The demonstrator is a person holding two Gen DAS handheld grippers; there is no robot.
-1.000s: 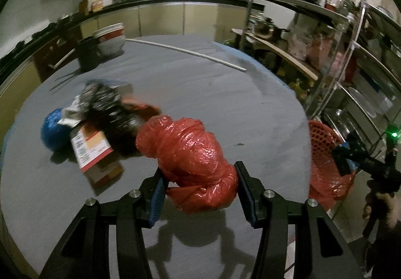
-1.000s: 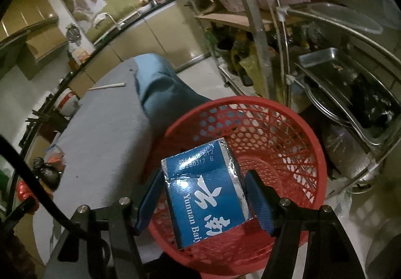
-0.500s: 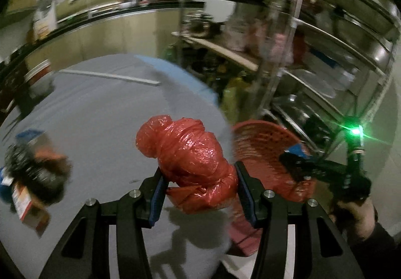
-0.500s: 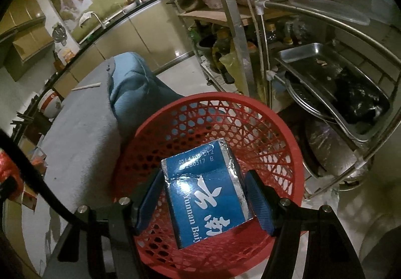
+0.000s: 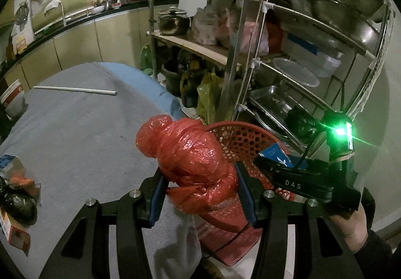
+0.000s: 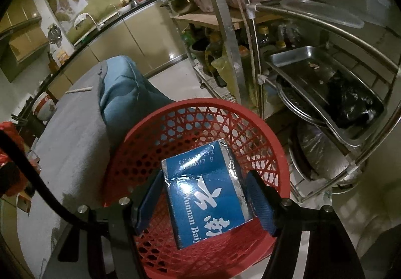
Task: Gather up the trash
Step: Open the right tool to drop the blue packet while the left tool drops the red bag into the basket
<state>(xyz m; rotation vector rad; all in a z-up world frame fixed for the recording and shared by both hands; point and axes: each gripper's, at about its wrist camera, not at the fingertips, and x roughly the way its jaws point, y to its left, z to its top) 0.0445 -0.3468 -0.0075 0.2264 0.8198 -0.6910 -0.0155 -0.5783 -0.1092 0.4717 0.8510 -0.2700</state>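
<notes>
A crumpled red plastic bag (image 5: 190,153) sits between the pads of my left gripper (image 5: 200,176), which is shut on it at the table's right edge, just short of the red mesh basket (image 5: 240,138). The basket stands on the floor beside the table. My right gripper (image 6: 204,188) is shut on a blue carton (image 6: 208,191) with white lettering and hangs over the basket's (image 6: 190,108) opening. From the left wrist view the right gripper (image 5: 275,166) shows side-on with the carton (image 5: 275,153), a hand (image 5: 356,228) behind it.
More trash (image 5: 17,198), dark bags and small boxes, lies on the grey table (image 5: 75,133) at the far left. A white stick (image 5: 75,89) and a bowl (image 5: 12,100) are farther back. A metal rack (image 5: 250,53) full of pans and trays stands right behind the basket.
My left gripper has swung right with the red bag, from over the table's middle to its edge by the basket. The right gripper has stayed over the basket with the carton.
</notes>
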